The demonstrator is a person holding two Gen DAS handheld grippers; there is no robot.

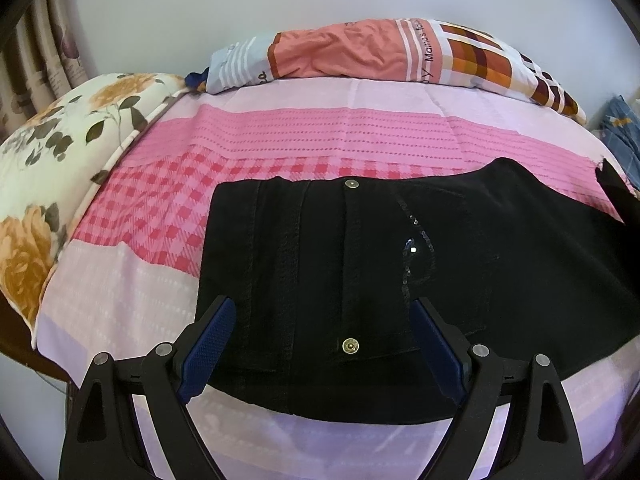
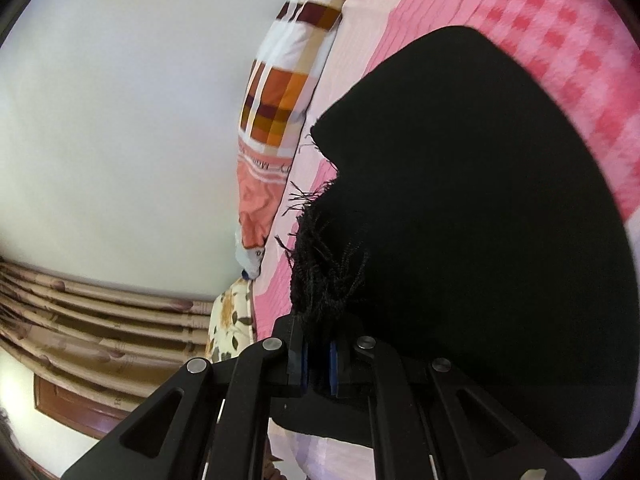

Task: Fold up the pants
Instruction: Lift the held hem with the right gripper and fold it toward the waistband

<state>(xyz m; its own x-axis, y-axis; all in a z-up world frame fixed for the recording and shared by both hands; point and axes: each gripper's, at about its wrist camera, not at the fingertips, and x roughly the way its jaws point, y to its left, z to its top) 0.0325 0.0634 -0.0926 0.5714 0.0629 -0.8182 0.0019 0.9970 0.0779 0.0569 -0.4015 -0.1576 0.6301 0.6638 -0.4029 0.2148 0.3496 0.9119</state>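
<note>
Black pants [image 1: 400, 272] lie across the pink bed, waistband with brass buttons toward the left wrist camera. My left gripper [image 1: 322, 320] hovers over the waistband, jaws wide apart with blue pads on either side of the lower button, pressing on nothing. In the right wrist view my right gripper [image 2: 316, 344] is shut on the frayed hem of a pant leg [image 2: 324, 264]; the rest of the black pants [image 2: 480, 240] spreads out ahead of it. The lifted leg end [image 1: 612, 196] shows at the right edge of the left wrist view.
A pink checked and striped bedsheet [image 1: 280, 136] covers the bed. A floral pillow [image 1: 52, 168] lies at the left, an orange plaid pillow [image 1: 380, 52] along the far wall. Blue patterned cloth [image 1: 624, 136] sits at the right edge. Curtains [image 2: 80, 312] hang beside the bed.
</note>
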